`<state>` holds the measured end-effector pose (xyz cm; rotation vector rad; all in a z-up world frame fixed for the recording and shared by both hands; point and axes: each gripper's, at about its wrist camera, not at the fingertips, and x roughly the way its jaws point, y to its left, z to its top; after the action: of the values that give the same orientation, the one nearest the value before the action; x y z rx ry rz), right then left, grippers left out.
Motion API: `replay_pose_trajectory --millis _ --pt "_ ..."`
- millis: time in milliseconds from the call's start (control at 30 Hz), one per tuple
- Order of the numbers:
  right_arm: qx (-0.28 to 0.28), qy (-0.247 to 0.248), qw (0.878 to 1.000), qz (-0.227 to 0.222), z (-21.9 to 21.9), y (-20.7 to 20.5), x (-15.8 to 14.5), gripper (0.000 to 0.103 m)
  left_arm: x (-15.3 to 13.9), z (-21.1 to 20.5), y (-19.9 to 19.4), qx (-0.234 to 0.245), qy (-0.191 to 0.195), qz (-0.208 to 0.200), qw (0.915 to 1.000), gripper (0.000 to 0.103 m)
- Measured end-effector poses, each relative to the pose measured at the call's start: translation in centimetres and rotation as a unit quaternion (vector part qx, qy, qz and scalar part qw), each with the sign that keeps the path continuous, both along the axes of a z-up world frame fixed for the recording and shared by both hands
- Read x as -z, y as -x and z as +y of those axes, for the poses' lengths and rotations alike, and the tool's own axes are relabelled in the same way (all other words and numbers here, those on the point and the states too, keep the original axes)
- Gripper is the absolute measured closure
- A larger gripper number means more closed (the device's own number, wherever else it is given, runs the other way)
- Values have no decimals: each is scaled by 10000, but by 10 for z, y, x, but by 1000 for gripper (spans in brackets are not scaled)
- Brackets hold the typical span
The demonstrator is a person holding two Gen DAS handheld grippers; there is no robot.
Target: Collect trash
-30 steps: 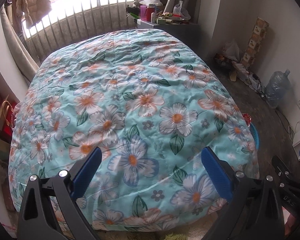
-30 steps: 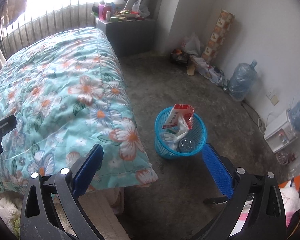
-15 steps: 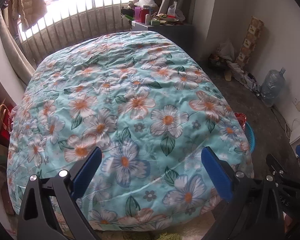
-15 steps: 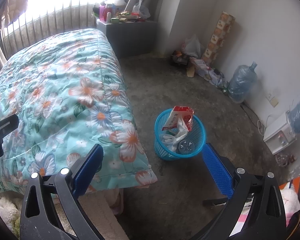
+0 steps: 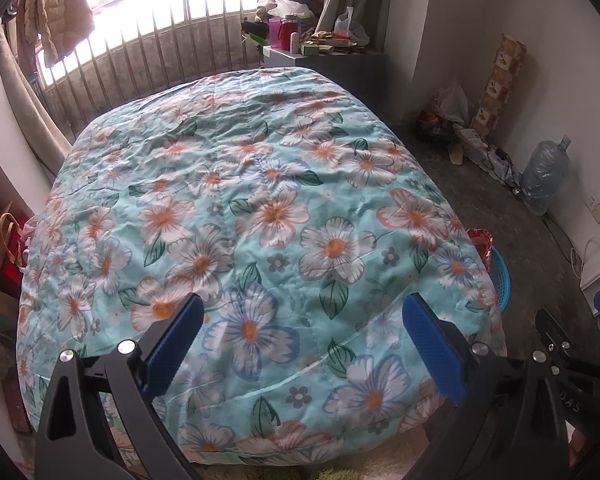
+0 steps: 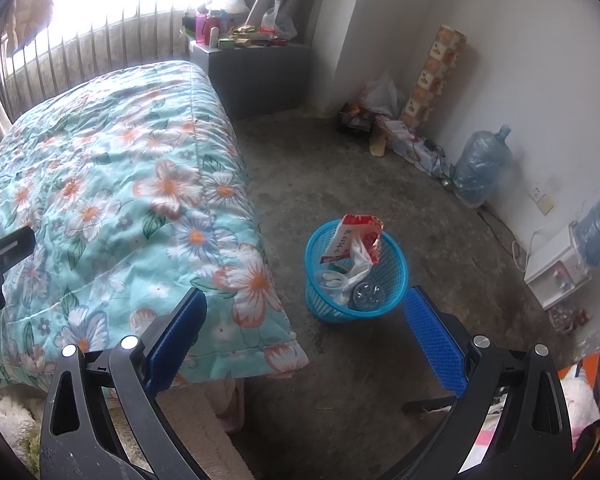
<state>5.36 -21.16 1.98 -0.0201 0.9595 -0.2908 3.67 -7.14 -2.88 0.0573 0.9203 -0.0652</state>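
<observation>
Hovering empty, both grippers' fingers (image 5: 175,340) (image 6: 434,334) spread wide.

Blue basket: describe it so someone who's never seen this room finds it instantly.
Start at the bed with the floral quilt; on the bare concrete floor off its near corner stands the blue basket. It is the only bright blue mesh container, holding a red-and-white packet and clear plastic, unlike the pale water jug by the wall.

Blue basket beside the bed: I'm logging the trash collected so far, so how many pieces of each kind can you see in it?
In the blue basket:
red-and-white packet: 1
white plastic bag: 1
clear plastic containers: 2
Total: 4 visible; anything beneath them is hidden.
</observation>
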Motion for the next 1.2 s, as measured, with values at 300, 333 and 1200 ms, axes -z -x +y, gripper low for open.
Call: replay_pose_trajectory --millis 300,333,1200 --pt "25 16 10000 -49 1 0 -2 8 1 4 -2 -57 16 33 10000 6" --pt "21 8 10000 -49 1 0 -2 8 1 4 -2 -57 12 30 10000 6" --pt "27 9 10000 -51 4 -1 -2 8 2 7 -2 -49 18 54 10000 6"
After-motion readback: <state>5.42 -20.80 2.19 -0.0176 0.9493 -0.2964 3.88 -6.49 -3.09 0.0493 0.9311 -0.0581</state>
